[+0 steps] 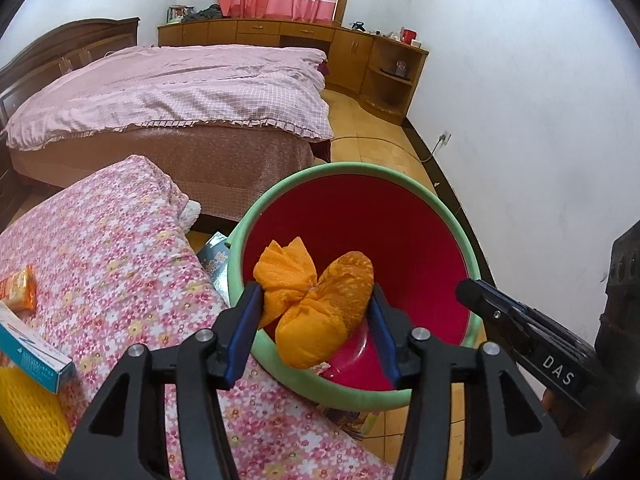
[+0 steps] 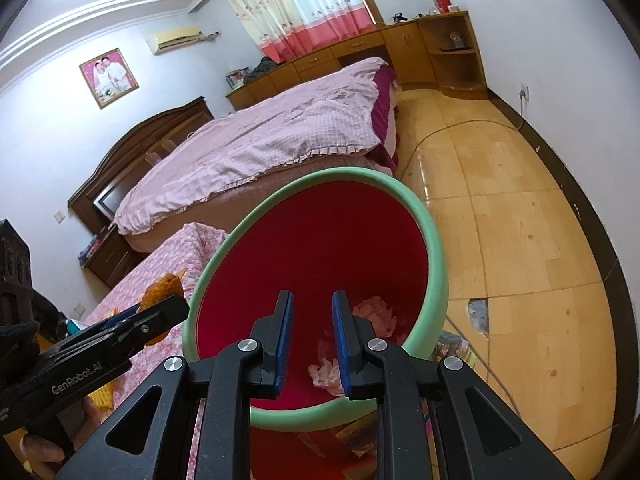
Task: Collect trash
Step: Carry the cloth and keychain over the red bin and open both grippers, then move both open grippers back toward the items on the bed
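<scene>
The left claw (image 1: 316, 320) sits spread around an orange wad (image 1: 316, 300), its pads flanking it loosely, right above the near rim of the bin (image 1: 352, 170). The right claw (image 2: 313, 344), pressed nearly together and empty, hovers over the same bin.

1. "DAS" in white capitals stands on the black body of the right gripper (image 1: 472, 296), which enters the left wrist view from 4 o'clock, on the side face toward the camera.
2. "GenRobot_AI" in white letters stands on the black body of the left gripper (image 2: 160, 312), at 8 o'clock in the right wrist view.
3. A teal and white carton (image 1: 34, 356) at 9 o'clock in the left wrist view carries print, too small to read.
4. An orange packet (image 1: 18, 290) just above it bears blurred, unreadable marks.
</scene>
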Demonstrator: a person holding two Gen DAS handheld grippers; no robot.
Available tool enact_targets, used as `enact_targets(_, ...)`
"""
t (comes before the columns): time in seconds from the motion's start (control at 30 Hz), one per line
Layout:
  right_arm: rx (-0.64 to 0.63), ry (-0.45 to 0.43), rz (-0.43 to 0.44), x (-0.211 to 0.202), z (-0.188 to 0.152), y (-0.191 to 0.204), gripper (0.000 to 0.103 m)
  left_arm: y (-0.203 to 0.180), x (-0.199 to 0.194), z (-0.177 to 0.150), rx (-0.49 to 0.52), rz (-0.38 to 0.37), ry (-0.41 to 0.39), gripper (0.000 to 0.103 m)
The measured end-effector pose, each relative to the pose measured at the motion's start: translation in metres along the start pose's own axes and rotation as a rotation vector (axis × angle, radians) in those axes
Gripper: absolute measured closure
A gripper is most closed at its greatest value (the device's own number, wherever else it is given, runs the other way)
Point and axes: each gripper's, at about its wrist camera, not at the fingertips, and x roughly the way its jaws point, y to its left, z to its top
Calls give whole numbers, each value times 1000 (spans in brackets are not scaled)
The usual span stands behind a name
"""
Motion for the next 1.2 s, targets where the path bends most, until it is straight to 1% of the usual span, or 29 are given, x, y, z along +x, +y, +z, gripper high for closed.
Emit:
enact_targets(0.17, 10, 3, 8, -1, -1, -3, 82, -7, 0, 0, 19, 2, 2, 46)
enact_targets(0.2, 13, 2, 9, -2, -1, -3, 82, -6, 1, 1, 22, 7, 2, 42)
enact_targets(0.27, 18, -2, 10, -5, -1, -3, 82, -7, 1, 1, 18, 27, 1, 39)
enact_targets(0.47, 12, -16, 10, -14, -2, -2, 82, -1, -5, 1, -18, 20, 6, 39)
enact_targets(0.7, -7, -16, 13, -22, -4, 6, 79, 6, -25, -6, -47, 32, -11, 39)
enact_targets(0.87, -20, -12, 26, -27, -9, 15, 65, 18, -41, -13, -77, 54, -15, 39)
enact_targets(0.97, -26, -13, 31, -30, -11, 20, 60, 26, -51, -16, -94, 69, -24, 39)
enact_targets(1.03, -30, -11, 39, -31, -12, 24, 57, 31, -57, -18, -102, 81, -31, 39)
enact_targets(1.2, -36, -10, 45, -33, -16, 33, 57, 44, -74, -24, -131, 112, -51, 39)
